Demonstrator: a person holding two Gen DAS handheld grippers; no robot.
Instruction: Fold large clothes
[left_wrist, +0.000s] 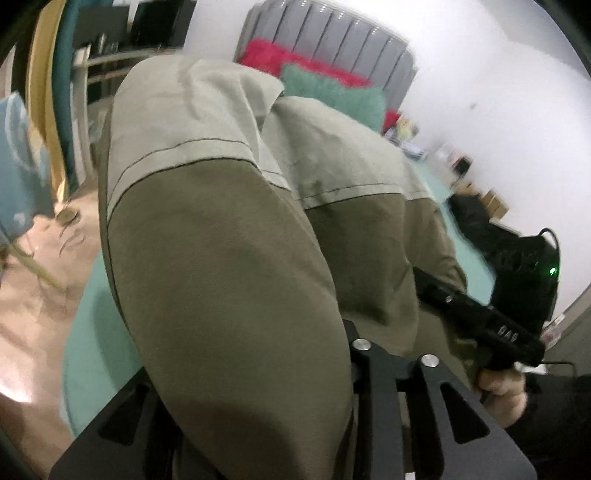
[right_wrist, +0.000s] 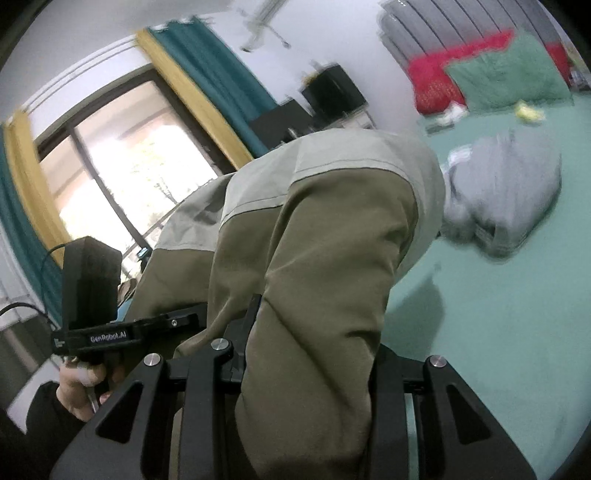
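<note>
Olive garment (left_wrist: 221, 258) fills centre of both views, draped over both grippers, lifted above teal bed (right_wrist: 498, 332). Long axis runs from lower frame toward upper centre, pale panel end farthest. Left gripper (left_wrist: 258, 424) and right gripper (right_wrist: 306, 398) each clamped on cloth. Risk: uneven pull between grippers skews fold; cloth slips out of either clamp.

Both looking forward along the fingers from very close behind the olive garment (left_wrist: 221, 258) filling mid-frame, left view facing the headboard (left_wrist: 332, 40) at upper centre, right view angled toward the window (right_wrist: 122, 166) at left, sharing the bed (right_wrist: 498, 314), pillows and headboard.
</note>
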